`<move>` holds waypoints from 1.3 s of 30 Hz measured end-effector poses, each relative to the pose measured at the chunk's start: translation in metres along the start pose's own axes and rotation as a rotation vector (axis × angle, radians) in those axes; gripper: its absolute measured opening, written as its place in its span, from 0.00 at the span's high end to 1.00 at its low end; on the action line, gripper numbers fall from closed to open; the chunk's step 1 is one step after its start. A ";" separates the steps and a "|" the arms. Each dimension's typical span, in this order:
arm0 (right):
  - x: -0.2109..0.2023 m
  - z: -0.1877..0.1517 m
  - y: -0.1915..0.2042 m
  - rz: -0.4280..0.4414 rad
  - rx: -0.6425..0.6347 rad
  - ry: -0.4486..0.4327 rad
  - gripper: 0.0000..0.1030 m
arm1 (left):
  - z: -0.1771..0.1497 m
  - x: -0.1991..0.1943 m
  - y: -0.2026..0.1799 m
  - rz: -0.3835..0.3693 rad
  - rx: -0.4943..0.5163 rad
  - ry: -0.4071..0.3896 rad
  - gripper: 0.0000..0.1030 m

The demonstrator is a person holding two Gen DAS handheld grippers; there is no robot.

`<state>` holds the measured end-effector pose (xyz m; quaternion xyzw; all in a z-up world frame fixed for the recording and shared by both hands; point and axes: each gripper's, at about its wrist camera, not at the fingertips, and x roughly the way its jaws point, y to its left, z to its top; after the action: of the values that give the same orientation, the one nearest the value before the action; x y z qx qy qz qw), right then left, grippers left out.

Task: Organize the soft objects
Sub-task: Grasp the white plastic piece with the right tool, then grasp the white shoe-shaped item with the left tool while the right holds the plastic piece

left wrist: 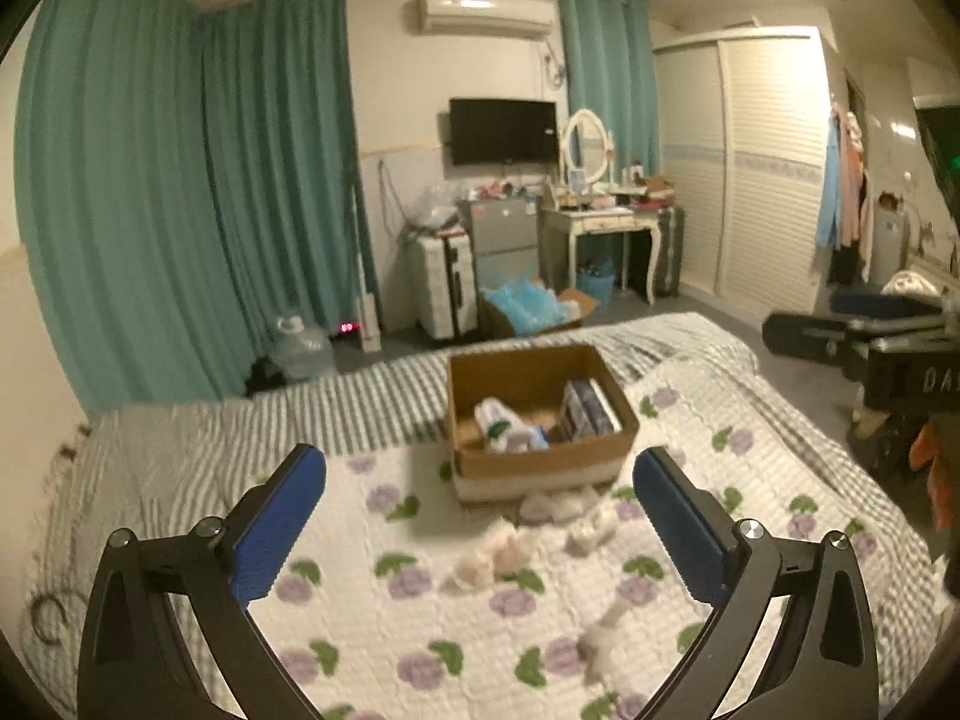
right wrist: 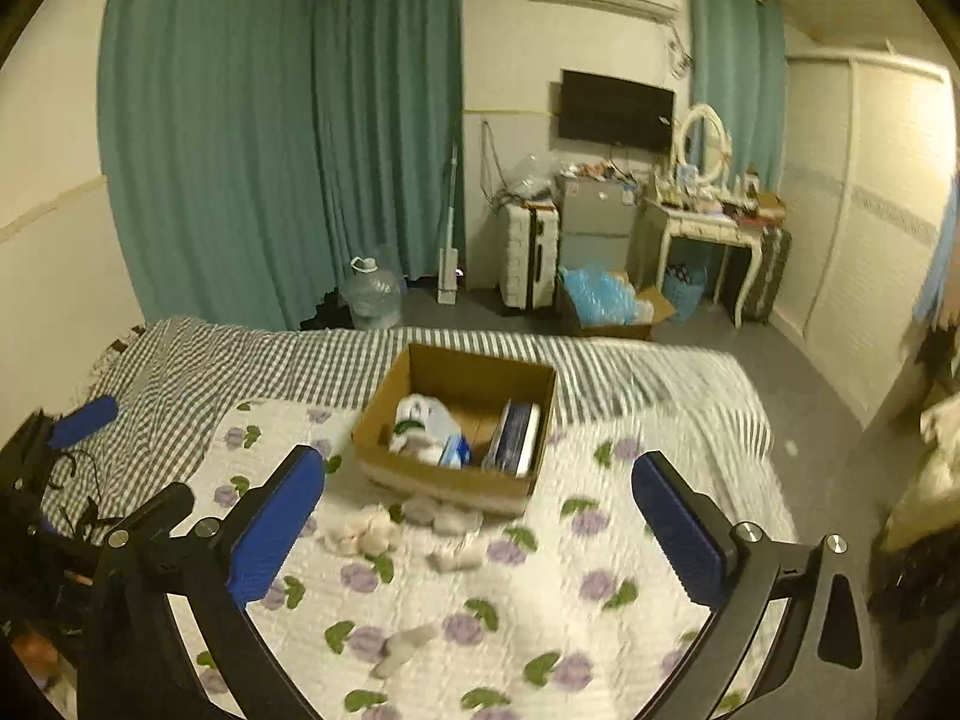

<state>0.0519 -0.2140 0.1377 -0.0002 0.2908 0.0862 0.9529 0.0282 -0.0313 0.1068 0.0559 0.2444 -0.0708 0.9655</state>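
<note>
A brown cardboard box [left wrist: 480,468] [right wrist: 384,456] stands on the bed, holding white packets and a dark book-like item. Several small pale soft objects lie on the flowered quilt in front of it: a cream clump [left wrist: 498,552] [right wrist: 363,531], pale pieces by the box [left wrist: 558,504] [right wrist: 444,516], and one nearer me [left wrist: 600,636] [right wrist: 408,645]. My left gripper [left wrist: 480,522] is open and empty above the quilt. My right gripper [right wrist: 480,525] is open and empty; it also shows at the right edge of the left wrist view [left wrist: 864,336].
The flowered quilt [left wrist: 372,618] lies over a grey checked bedspread [left wrist: 180,450]. Beyond the bed are teal curtains [left wrist: 180,180], a water jug [left wrist: 300,348], a suitcase [left wrist: 441,282], a dressing table [left wrist: 600,222] and a wardrobe [left wrist: 756,168].
</note>
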 end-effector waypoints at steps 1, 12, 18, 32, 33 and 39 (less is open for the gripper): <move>0.004 -0.011 0.001 -0.003 0.015 0.010 0.00 | -0.011 0.005 0.001 0.002 -0.006 0.015 0.00; 0.114 -0.139 0.012 -0.041 0.116 0.197 0.00 | -0.122 0.089 0.018 0.022 -0.174 0.175 0.00; 0.172 -0.194 0.030 -0.017 0.074 0.309 0.05 | -0.160 0.110 0.032 0.039 -0.206 0.225 0.00; 0.202 -0.240 0.050 0.028 0.095 0.347 0.68 | -0.197 0.134 0.029 0.031 -0.252 0.314 0.00; 0.200 -0.239 0.047 0.041 0.107 0.342 0.70 | -0.196 0.135 0.026 0.035 -0.243 0.318 0.00; 0.191 -0.221 0.030 0.059 0.136 0.295 0.72 | -0.185 0.139 0.011 0.031 -0.223 0.321 0.00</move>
<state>0.0798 -0.1645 -0.1503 0.0601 0.4328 0.0935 0.8946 0.0649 -0.0091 -0.1210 -0.0370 0.4006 -0.0186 0.9153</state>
